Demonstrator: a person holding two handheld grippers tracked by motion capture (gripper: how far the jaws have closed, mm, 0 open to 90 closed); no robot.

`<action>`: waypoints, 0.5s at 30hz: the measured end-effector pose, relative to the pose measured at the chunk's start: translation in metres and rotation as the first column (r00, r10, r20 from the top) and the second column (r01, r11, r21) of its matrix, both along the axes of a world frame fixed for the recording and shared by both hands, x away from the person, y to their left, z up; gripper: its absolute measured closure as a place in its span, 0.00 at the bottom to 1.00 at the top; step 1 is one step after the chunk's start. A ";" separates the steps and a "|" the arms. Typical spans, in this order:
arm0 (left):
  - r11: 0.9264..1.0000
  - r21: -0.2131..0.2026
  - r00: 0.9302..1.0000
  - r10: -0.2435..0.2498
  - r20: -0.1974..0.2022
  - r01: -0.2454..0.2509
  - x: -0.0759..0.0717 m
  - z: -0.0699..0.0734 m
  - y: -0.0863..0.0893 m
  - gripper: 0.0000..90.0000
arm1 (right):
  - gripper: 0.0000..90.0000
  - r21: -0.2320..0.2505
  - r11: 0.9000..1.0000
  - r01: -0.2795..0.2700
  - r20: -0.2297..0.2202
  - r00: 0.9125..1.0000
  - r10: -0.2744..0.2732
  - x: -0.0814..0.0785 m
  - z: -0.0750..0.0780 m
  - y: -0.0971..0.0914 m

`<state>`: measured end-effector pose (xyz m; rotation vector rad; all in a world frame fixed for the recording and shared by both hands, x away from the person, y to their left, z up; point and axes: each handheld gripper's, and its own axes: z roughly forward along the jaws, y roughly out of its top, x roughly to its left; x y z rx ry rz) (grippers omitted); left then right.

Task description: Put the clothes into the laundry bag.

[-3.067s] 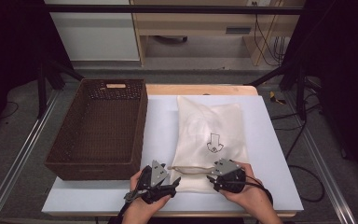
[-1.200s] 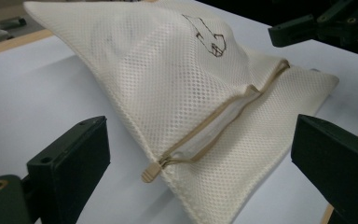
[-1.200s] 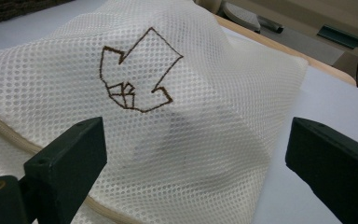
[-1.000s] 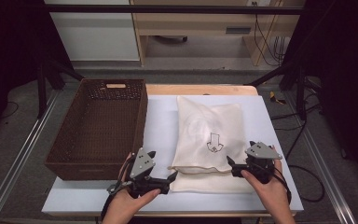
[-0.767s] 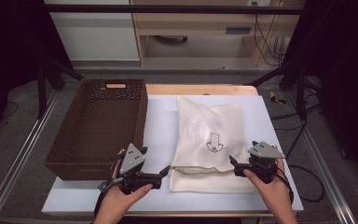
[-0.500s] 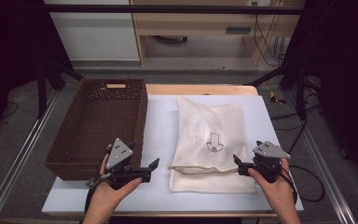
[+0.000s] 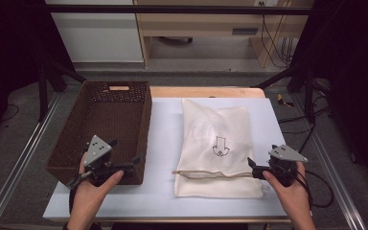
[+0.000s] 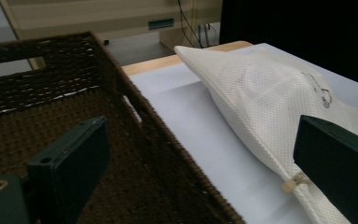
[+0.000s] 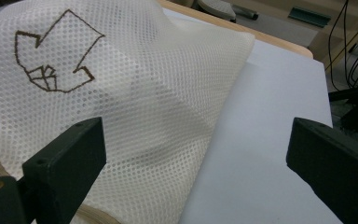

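Observation:
A white mesh bag [image 7: 218, 139] with a brown arrow mark [image 7: 219, 146] lies flat on the white table, its drawstring [image 7: 211, 173] stretched across the near end. My left gripper [image 7: 127, 153] is open above the near right corner of a dark wicker basket [image 7: 110, 120]. In the left gripper view the left gripper [image 8: 200, 154] has the basket [image 8: 37, 102] under one jaw and the bag [image 8: 261, 98] past the other. My right gripper [image 7: 253, 167] is open at the bag's near right edge. The right gripper [image 9: 196, 154] looks across the mesh bag [image 9: 135, 93], with nothing between its jaws.
The white table top [image 7: 163, 129] shows between basket and bag, and a strip [image 9: 270, 93] shows right of the bag. A wooden edge [image 7: 206, 91] runs along the far side. Metal rails, tripod legs and cables stand beyond the table.
Both grippers have moved away from the bag's near end. The left one went left to the basket's corner; the right one went right to the bag's edge. The drawstring now lies stretched out.

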<state>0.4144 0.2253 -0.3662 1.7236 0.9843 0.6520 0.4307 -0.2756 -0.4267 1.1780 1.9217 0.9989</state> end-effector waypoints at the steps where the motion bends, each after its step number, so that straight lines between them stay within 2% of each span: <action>1: 1.000 -0.003 1.000 0.010 0.000 -0.010 0.001 0.000 0.004 0.04 | 0.06 -0.001 1.000 0.002 0.000 1.000 -0.002 0.000 0.000 -0.002; 5: 0.999 -0.015 0.999 0.048 0.003 -0.048 0.002 0.002 0.019 0.04 | 0.06 0.005 1.000 0.016 -0.005 1.000 -0.016 0.001 -0.002 -0.007; 9: 0.996 -0.010 0.996 0.086 0.009 -0.086 0.004 0.002 0.033 0.04 | 0.06 0.005 1.000 0.026 -0.013 1.000 -0.026 0.001 -0.003 -0.012; 15: 0.990 -0.029 0.990 0.139 0.008 -0.139 0.005 0.001 0.054 0.04 | 0.06 0.010 0.999 0.040 -0.024 0.999 -0.040 0.002 -0.006 -0.018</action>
